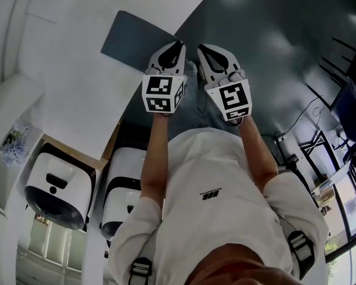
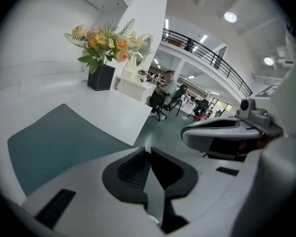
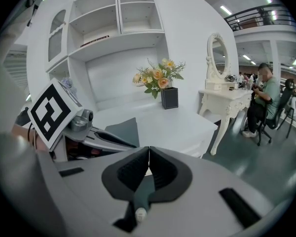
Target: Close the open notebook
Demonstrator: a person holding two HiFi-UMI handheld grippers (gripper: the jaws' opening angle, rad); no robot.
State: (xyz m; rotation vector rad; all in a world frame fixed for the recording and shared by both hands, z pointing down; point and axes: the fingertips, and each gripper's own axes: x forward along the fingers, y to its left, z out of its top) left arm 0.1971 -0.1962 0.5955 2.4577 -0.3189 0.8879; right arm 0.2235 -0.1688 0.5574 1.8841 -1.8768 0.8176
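Tabletop (image 1: 65, 76): big white surface, mostly bare. It carries the only two things that matter here, both a reach ahead of the person rather than under the grippers.

Notebook (image 1: 136, 40): best guess is that it's the dark teal rectangle lying flat near the tabletop's front edge, its corner close to that edge. No pages or spine show from any view, so whether it's spread open or already shut can't be told. Being that near the edge makes sense, since it's easy to reach from where the person stands.

Left gripper (image 1: 179, 43): held up in the air in front of the person, pointing toward the notebook and well apart from it. Looks like a ready pose, not a working one.

Right gripper (image 1: 200, 47): just beside the left one, same height, same aim, also touching nothing. Having the pair side by side probably just means the reach hasn't started.

Flowers (image 2: 101, 41): peach bunch in a black pot at the back of the tabletop, well clear of the notebook, so not in the way.

Left fingers (image 2: 130, 169): pressed together at the tips, nothing between them.

Right fingers (image 3: 130, 169): same deal, together and empty. If flipping a cover is the plan, together would do for a nudge; they'd need to part to pinch anything.
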